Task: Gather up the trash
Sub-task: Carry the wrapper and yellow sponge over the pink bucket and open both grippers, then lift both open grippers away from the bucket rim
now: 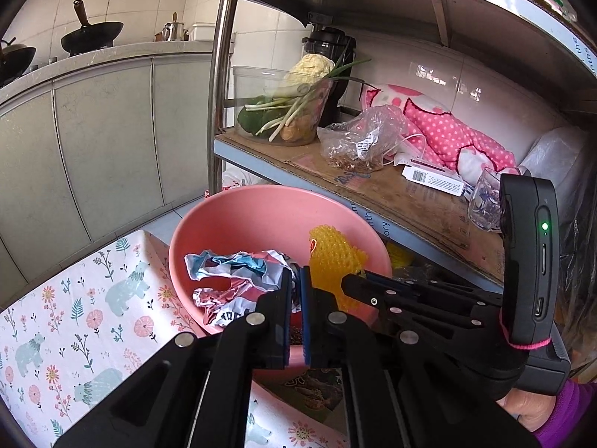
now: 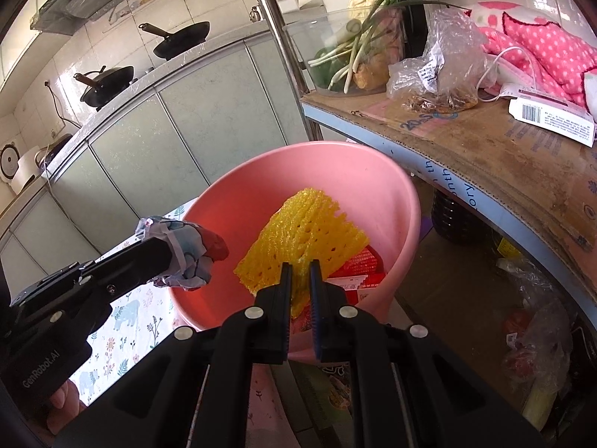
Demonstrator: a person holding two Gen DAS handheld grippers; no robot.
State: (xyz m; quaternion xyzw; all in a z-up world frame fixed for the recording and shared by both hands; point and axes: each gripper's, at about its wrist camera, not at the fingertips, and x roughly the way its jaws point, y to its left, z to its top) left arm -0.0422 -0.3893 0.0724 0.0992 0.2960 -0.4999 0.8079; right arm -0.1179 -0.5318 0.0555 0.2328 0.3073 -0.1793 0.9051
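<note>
A pink basin (image 1: 261, 216) stands beside a metal shelf; it also shows in the right wrist view (image 2: 347, 186). My left gripper (image 1: 296, 274) is shut on a crumpled blue, white and red wrapper (image 1: 238, 276) and holds it over the basin's near rim; the wrapper also shows in the right wrist view (image 2: 186, 250). My right gripper (image 2: 300, 270) is shut on a yellow foam fruit net (image 2: 302, 239) and holds it above the basin; the net also shows in the left wrist view (image 1: 332, 257). A red packet (image 2: 358, 265) lies at the bottom of the basin.
A floral bear-print cloth (image 1: 74, 298) covers the surface left of the basin. The shelf (image 1: 391, 194), lined with cardboard, holds a tub of vegetables (image 1: 287, 108), a plastic bag (image 1: 358, 138), a pink dotted cloth (image 1: 451, 134) and a white box (image 1: 433, 181). Bags lie under the shelf (image 2: 530, 336). Woks (image 2: 179, 37) sit on the counter.
</note>
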